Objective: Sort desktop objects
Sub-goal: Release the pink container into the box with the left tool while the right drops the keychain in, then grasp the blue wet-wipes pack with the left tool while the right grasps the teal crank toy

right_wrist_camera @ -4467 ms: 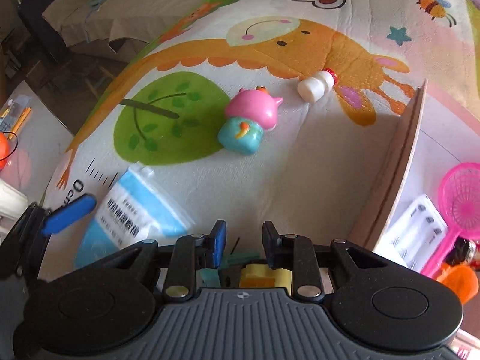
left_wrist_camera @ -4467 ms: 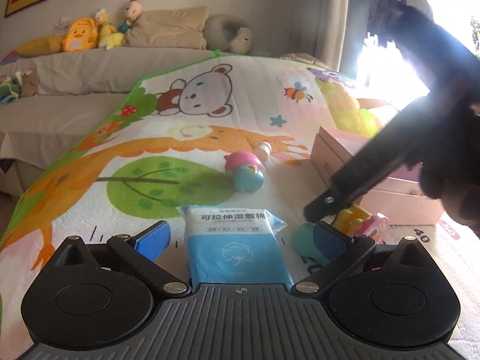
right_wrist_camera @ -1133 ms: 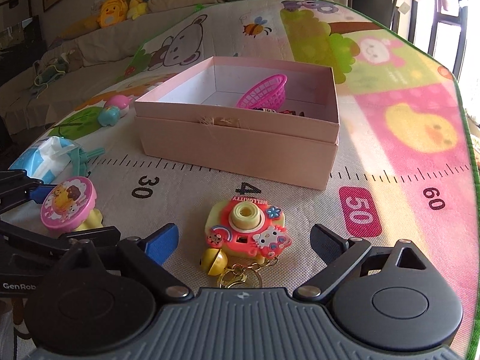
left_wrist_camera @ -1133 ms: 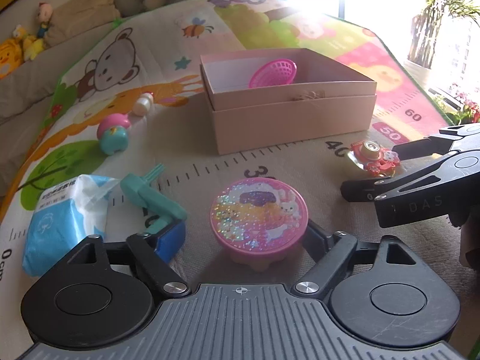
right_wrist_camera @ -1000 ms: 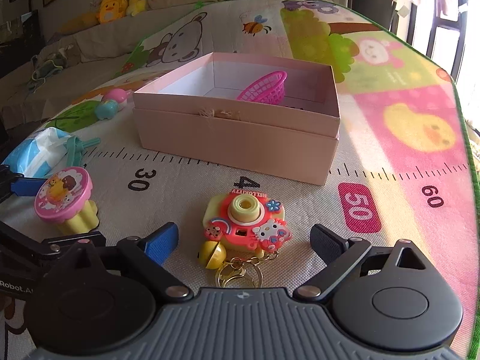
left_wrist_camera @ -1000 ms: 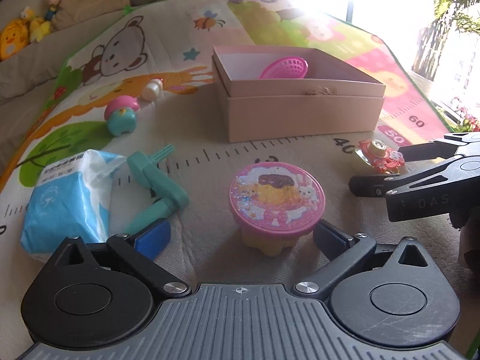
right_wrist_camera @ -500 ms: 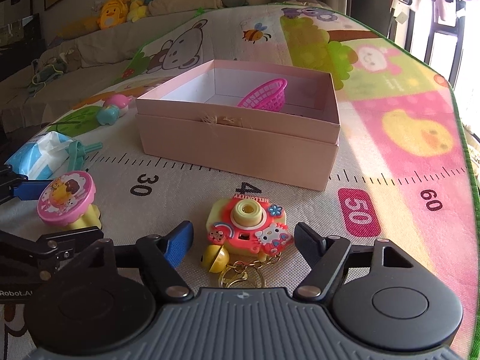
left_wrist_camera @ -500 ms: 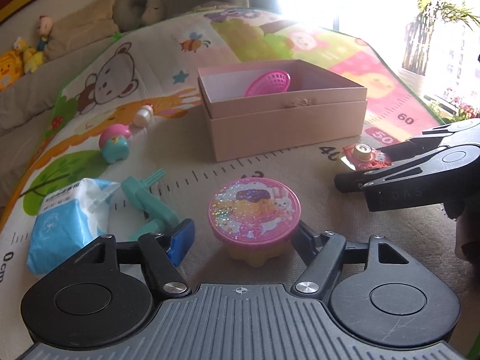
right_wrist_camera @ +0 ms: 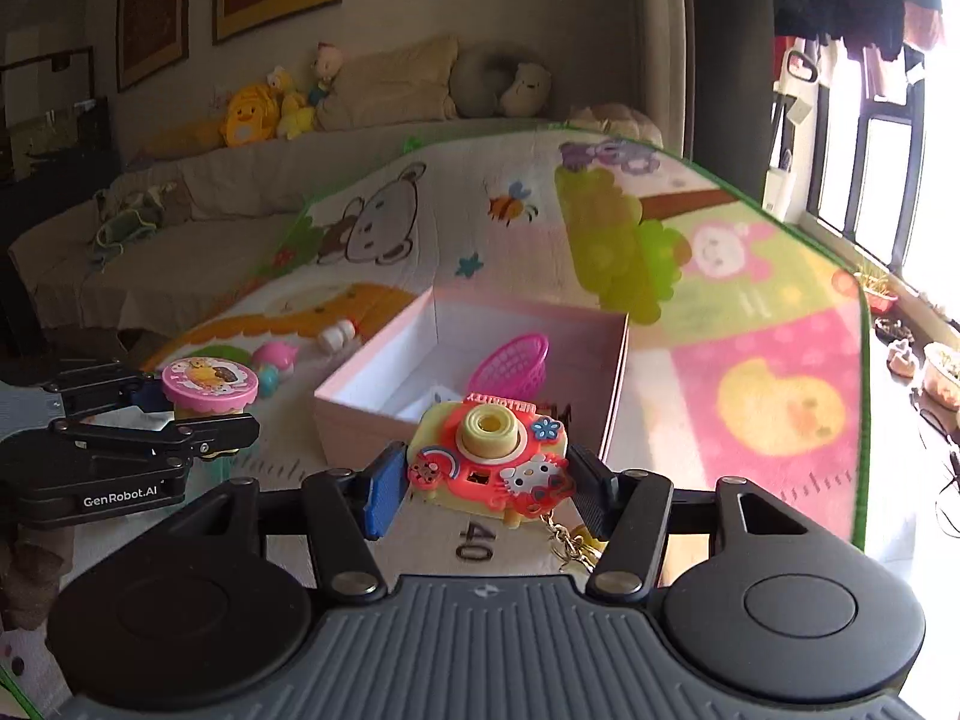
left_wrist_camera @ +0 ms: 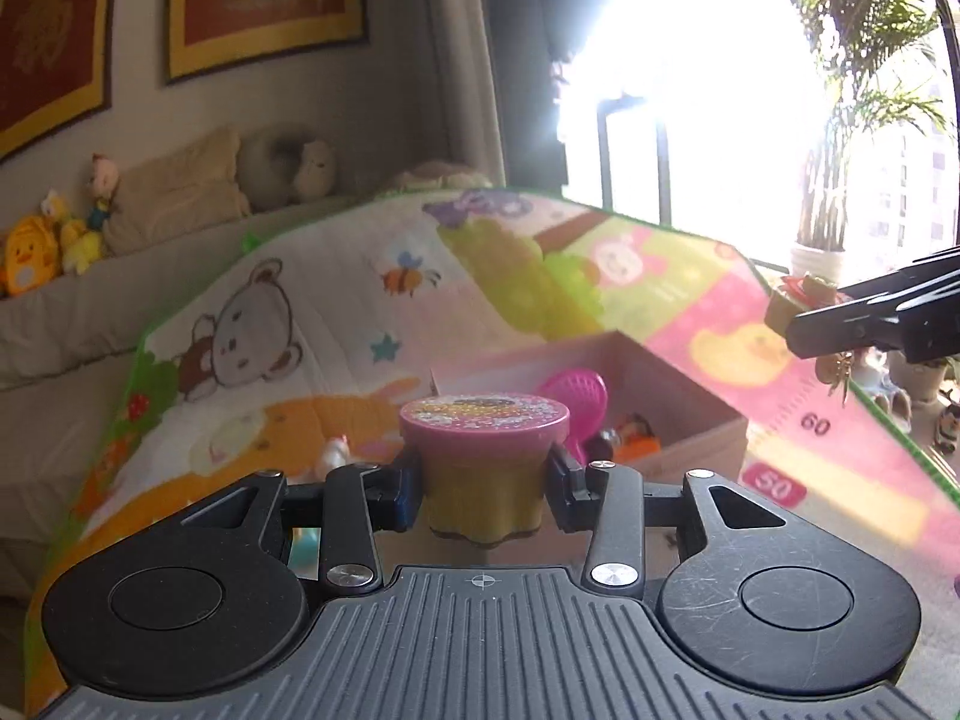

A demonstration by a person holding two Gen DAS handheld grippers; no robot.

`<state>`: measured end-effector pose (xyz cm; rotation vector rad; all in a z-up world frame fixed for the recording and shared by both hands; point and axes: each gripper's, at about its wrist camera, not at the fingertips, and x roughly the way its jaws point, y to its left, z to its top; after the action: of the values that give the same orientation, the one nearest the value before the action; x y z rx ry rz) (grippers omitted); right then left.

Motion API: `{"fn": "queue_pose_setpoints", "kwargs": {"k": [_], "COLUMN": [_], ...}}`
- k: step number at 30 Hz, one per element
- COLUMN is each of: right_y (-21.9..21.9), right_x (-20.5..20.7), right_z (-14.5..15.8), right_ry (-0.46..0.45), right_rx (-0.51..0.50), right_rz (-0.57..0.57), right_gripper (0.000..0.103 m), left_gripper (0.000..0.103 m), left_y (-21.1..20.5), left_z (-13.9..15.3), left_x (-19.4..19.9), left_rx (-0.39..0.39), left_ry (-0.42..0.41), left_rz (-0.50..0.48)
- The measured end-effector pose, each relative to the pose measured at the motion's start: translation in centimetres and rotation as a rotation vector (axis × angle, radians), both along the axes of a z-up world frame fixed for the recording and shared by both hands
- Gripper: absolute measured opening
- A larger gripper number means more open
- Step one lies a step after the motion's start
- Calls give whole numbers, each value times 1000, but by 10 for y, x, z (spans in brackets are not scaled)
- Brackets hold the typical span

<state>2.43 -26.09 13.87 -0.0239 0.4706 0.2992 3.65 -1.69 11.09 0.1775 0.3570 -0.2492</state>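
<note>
My left gripper (left_wrist_camera: 483, 495) is shut on a yellow cup toy with a glittery pink lid (left_wrist_camera: 483, 462) and holds it in the air, short of the open pink box (left_wrist_camera: 690, 396). It also shows in the right wrist view (right_wrist_camera: 210, 387). My right gripper (right_wrist_camera: 486, 489) is shut on a toy camera keychain (right_wrist_camera: 489, 459) with a yellow lens, lifted just before the box (right_wrist_camera: 372, 405). The camera toy shows at the right in the left wrist view (left_wrist_camera: 801, 300). A pink basket (right_wrist_camera: 513, 363) lies inside the box.
A cartoon play mat (right_wrist_camera: 780, 348) covers the surface. A pink and teal figure (right_wrist_camera: 273, 363) and a small white bottle (right_wrist_camera: 336, 336) lie left of the box. A sofa with plush toys (right_wrist_camera: 252, 111) stands behind. Potted plants (right_wrist_camera: 942, 366) stand at the far right.
Both grippers closed on their toys and lifted them off the mat. Both views now tilt up toward the box and the room behind.
</note>
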Motion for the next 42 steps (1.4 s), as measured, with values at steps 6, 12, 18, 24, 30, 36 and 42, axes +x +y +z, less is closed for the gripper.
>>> {"fn": "queue_pose_setpoints", "kwargs": {"k": [6, 12, 18, 24, 30, 36, 42], "right_y": [-14, -1, -11, 11, 92, 177, 204], "right_x": [47, 118, 124, 104, 69, 47, 58], "right_z": [46, 13, -15, -26, -57, -108, -120], "right_ry": [-59, 13, 56, 67, 137, 265, 303], "right_rx": [75, 41, 66, 24, -84, -156, -129], "right_rz": [-4, -52, -69, -34, 213, 411, 409], "right_gripper": [57, 60, 63, 69, 74, 73, 26], "left_gripper": [45, 79, 97, 100, 101, 102, 103], "left_y": [-25, -27, 10, 44, 87, 127, 141], "left_z": [23, -5, -32, -61, -81, -79, -72], "left_x": [70, 123, 64, 10, -17, -27, -36], "left_rx": [-27, -58, -3, 102, 113, 110, -8], "left_ry": [-34, 73, 107, 163, 229, 226, 239], "left_rz": [-32, 2, -8, 44, 177, 322, 305]}}
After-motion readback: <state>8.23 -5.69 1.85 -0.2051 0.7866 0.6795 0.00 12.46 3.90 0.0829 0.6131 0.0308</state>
